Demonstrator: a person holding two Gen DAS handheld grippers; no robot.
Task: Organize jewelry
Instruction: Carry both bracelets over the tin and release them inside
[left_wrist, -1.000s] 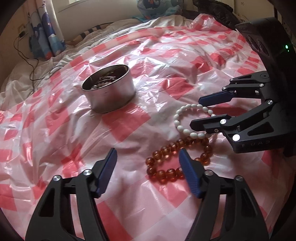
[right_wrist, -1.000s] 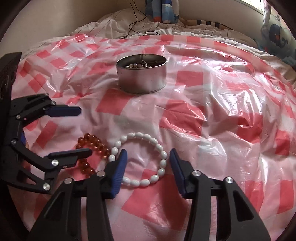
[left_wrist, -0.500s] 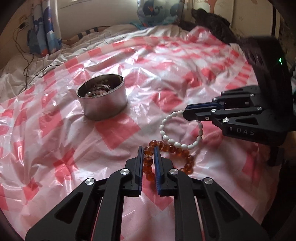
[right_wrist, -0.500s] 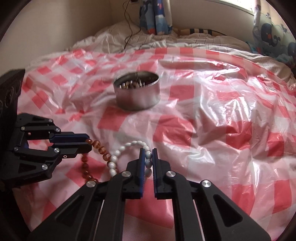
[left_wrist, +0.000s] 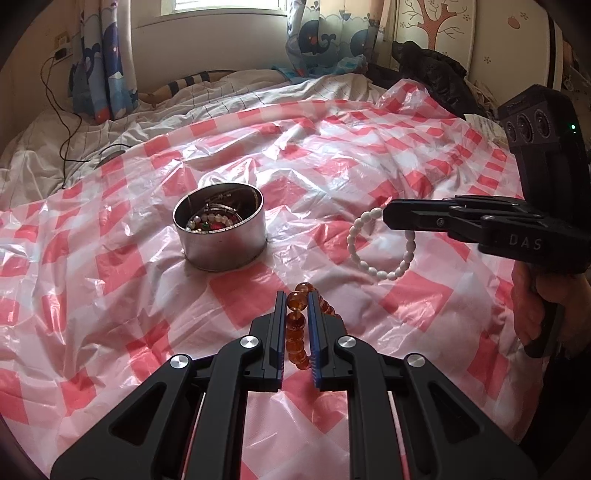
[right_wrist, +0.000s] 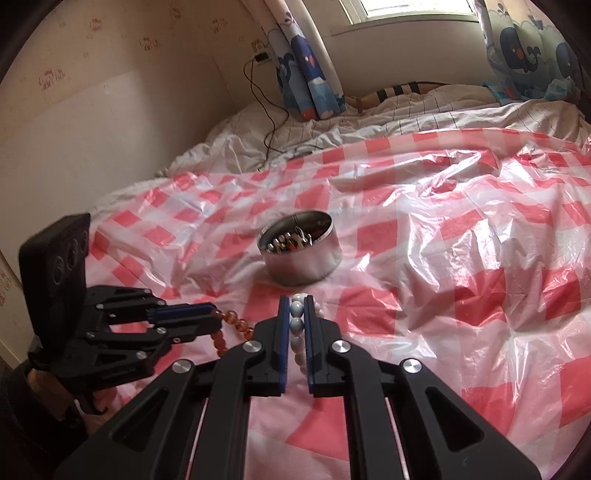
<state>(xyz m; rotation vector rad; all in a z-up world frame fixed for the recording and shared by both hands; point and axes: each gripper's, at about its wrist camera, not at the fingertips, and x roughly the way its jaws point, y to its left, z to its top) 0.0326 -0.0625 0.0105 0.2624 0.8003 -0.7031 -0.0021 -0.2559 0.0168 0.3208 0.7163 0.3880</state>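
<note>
A bed (left_wrist: 229, 92) fills the scene, covered by a crinkled red-and-white checked sheet (left_wrist: 369, 155) of plastic. A round metal tin (left_wrist: 221, 236) stands on the sheet near its middle, far from both grippers, with beads and other jewelry inside.

The left gripper (left_wrist: 296, 299) is near and left of the right one. Its fingers pinch an amber bracelet (left_wrist: 296, 321), which hangs down between them, off the sheet.

The right gripper (right_wrist: 295, 306) pinches a white bracelet (left_wrist: 380, 245); its loop dangles below the fingertips, clear of the sheet and right of the tin. The two bracelets are apart.

A hand (left_wrist: 535, 302) grips the right gripper's handle at the right edge. A black cable (right_wrist: 266, 122) trails over the bedding at the far left.
</note>
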